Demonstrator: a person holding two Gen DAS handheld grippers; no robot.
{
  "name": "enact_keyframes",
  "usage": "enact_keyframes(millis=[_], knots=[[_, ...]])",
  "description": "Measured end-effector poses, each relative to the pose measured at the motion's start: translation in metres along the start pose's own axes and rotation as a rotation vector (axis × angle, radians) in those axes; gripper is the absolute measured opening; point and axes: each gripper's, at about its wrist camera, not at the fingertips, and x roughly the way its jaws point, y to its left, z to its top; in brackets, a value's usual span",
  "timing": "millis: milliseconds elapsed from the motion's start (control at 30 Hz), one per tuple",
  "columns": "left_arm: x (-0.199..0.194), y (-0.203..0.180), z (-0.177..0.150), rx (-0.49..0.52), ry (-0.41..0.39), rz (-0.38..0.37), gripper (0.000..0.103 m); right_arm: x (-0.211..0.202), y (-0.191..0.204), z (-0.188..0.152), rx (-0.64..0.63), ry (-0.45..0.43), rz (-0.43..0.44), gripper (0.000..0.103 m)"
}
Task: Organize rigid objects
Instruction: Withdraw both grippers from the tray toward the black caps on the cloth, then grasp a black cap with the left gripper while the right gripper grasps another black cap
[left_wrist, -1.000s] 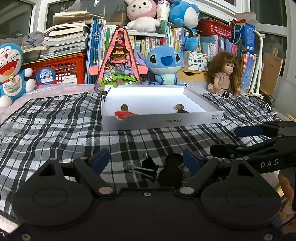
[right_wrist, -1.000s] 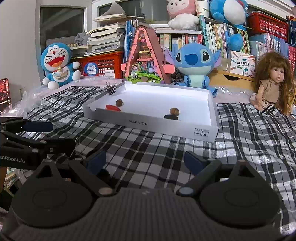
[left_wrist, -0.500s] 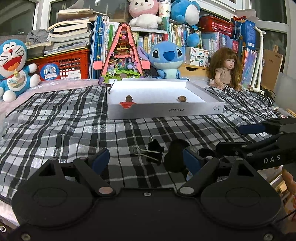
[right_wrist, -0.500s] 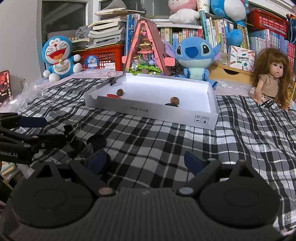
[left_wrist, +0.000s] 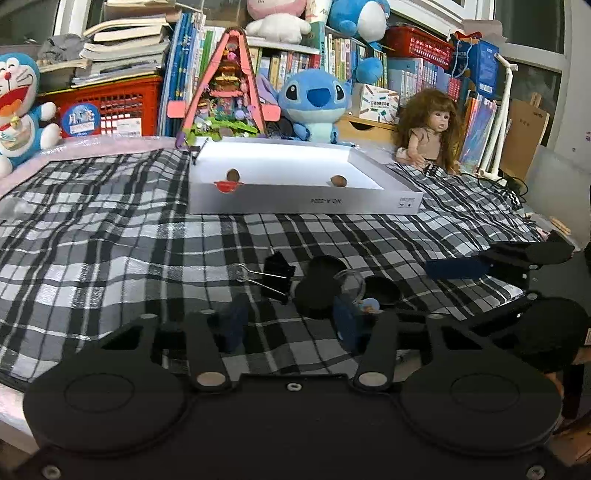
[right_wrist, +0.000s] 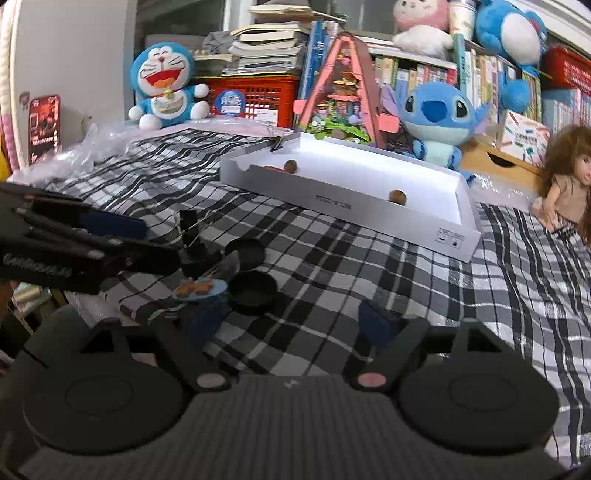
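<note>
Scanning from 9 o'clock across the checked cloth on the bench, you have one black binder clip lying at 12 o'clock from your left tool, just beyond its fingertips, wire handles pointing toward 9 o'clock and its long axis running roughly 9 to 3. Your left tool is released, fingers spread, nothing between them.

Next along, at about 1 o'clock from that tool, sit two shallow black round lids or dishes, close together, and one small clear-domed piece with a blue base carrying tiny brown items; it lies just beside the left tool's right fingertip. From the right wrist view the same blue piece lies at 11 o'clock from your right tool, near its left fingertip, with one black dish just beyond. Your right tool is also released and empty.

By my judgement the left tool is the nearer to the clip, and the right tool nearer to the dishes; the blue piece is near both.

Farther off at 12 o'clock stands one white tray. Counted inside: two brown round nuts or beads, one red piece at the near wall. One more clip is fixed to its far left corner. Four loose items await placing, in my estimate.
</note>
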Motion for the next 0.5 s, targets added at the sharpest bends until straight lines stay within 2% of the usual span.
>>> enact_keyframes(millis=[133,200,367,500], knots=[[0.004,-0.006,0.000,0.018,0.011,-0.023,0.032,0.002,0.004,0.001,0.003,-0.002,0.016,0.077],[0.007,-0.009,0.000,0.026,0.009,-0.029,0.030,0.005,0.005,0.003,0.003,-0.003,0.020,0.071],[0.016,-0.009,0.004,0.007,0.011,-0.027,0.029,0.009,0.006,0.005,0.019,-0.004,0.037,0.048],[0.024,-0.009,0.008,0.000,0.003,-0.021,0.030,0.009,0.007,0.005,0.017,-0.012,0.040,0.041]])
